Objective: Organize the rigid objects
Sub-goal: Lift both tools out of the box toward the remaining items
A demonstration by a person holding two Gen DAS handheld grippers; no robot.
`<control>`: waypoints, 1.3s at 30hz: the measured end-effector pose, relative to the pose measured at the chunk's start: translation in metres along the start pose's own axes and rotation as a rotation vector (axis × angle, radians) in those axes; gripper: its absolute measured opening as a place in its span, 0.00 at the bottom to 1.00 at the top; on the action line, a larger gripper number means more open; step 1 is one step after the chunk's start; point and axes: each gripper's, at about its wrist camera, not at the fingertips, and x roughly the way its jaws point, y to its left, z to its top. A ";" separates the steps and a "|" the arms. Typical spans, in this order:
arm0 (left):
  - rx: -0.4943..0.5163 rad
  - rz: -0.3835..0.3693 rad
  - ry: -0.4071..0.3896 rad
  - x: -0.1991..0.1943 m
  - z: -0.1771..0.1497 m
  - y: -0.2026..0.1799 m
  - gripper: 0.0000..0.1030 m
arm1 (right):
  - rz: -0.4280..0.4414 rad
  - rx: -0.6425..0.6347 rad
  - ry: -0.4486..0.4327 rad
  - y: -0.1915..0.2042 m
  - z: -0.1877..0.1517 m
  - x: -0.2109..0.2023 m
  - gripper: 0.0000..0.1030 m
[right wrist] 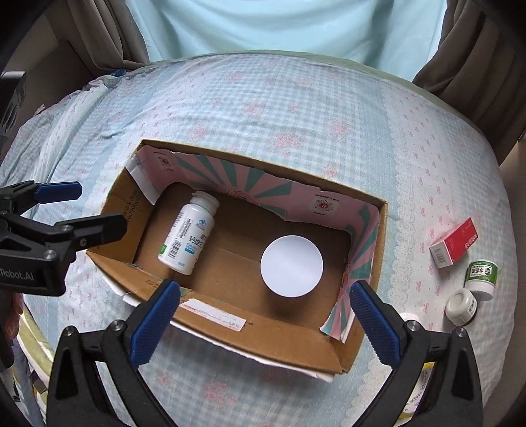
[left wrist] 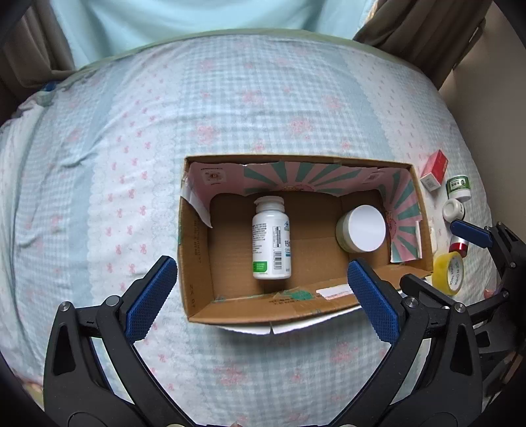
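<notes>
An open cardboard box [left wrist: 197, 262] [right wrist: 250, 338] sits on the bed. Inside lie a white pill bottle [left wrist: 270, 239] [right wrist: 189, 235] on its side and a round jar with a white lid [left wrist: 363, 228] [right wrist: 291, 266]. My left gripper [left wrist: 263, 295] is open and empty above the box's near wall. My right gripper [right wrist: 263, 315] is open and empty above the near wall too. Right of the box lie a red and white carton [left wrist: 434, 169] [right wrist: 455, 243], a green-labelled jar [left wrist: 458, 188] [right wrist: 480, 275], a small white jar [left wrist: 453, 210] [right wrist: 462, 306] and a yellow tape roll [left wrist: 447, 272].
The bed has a blue checked cover with pink bows [left wrist: 131, 164] [right wrist: 296, 115]. Curtains [left wrist: 427, 29] and a light blue sheet hang behind it. A small red item [left wrist: 458, 247] lies beside the tape. The left gripper shows at the left edge in the right wrist view [right wrist: 59, 210].
</notes>
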 end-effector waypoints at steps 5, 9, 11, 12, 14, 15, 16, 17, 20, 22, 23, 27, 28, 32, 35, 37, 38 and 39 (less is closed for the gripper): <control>-0.004 0.003 -0.048 -0.054 -0.011 -0.011 1.00 | -0.028 0.054 -0.029 -0.005 -0.011 -0.052 1.00; -0.008 -0.007 -0.114 -0.096 -0.019 -0.029 1.00 | -0.065 0.159 -0.055 -0.024 -0.024 -0.095 1.00; 0.002 -0.003 -0.146 -0.112 -0.021 -0.042 1.00 | -0.081 0.208 -0.079 -0.039 -0.031 -0.116 1.00; 0.006 -0.009 -0.162 -0.120 -0.022 -0.049 1.00 | -0.095 0.232 -0.091 -0.047 -0.035 -0.126 1.00; 0.015 -0.022 -0.183 -0.132 -0.025 -0.065 1.00 | -0.124 0.286 -0.112 -0.067 -0.045 -0.146 1.00; 0.021 -0.022 -0.190 -0.135 -0.026 -0.074 1.00 | -0.133 0.311 -0.120 -0.078 -0.051 -0.154 1.00; 0.027 -0.018 -0.195 -0.138 -0.027 -0.085 1.00 | -0.136 0.333 -0.126 -0.091 -0.057 -0.162 1.00; 0.033 -0.017 -0.199 -0.140 -0.028 -0.095 1.00 | -0.138 0.351 -0.131 -0.103 -0.062 -0.168 1.00; 0.036 -0.030 -0.211 -0.142 -0.035 -0.131 1.00 | -0.149 0.385 -0.146 -0.140 -0.078 -0.183 1.00; 0.033 -0.025 -0.211 -0.139 -0.039 -0.156 1.00 | -0.149 0.392 -0.147 -0.166 -0.087 -0.188 1.00; 0.031 -0.017 -0.206 -0.136 -0.042 -0.170 1.00 | -0.149 0.386 -0.148 -0.179 -0.092 -0.189 1.00; 0.008 -0.012 -0.185 -0.121 -0.055 -0.225 1.00 | -0.128 0.349 -0.140 -0.228 -0.107 -0.185 1.00; 0.007 -0.020 -0.179 -0.116 -0.058 -0.239 1.00 | -0.117 0.340 -0.132 -0.241 -0.110 -0.183 1.00; 0.032 -0.039 -0.121 -0.085 -0.066 -0.295 1.00 | -0.105 0.312 -0.106 -0.287 -0.117 -0.173 1.00; 0.072 -0.058 -0.074 -0.057 -0.072 -0.330 1.00 | -0.096 0.313 -0.087 -0.317 -0.116 -0.163 1.00; 0.098 -0.072 -0.036 -0.034 -0.079 -0.352 1.00 | -0.092 0.312 -0.075 -0.333 -0.113 -0.152 1.00; 0.111 -0.078 -0.018 -0.022 -0.083 -0.361 1.00 | -0.089 0.312 -0.069 -0.340 -0.112 -0.145 1.00; 0.123 -0.086 0.002 -0.008 -0.089 -0.369 1.00 | -0.084 0.311 -0.063 -0.347 -0.111 -0.137 1.00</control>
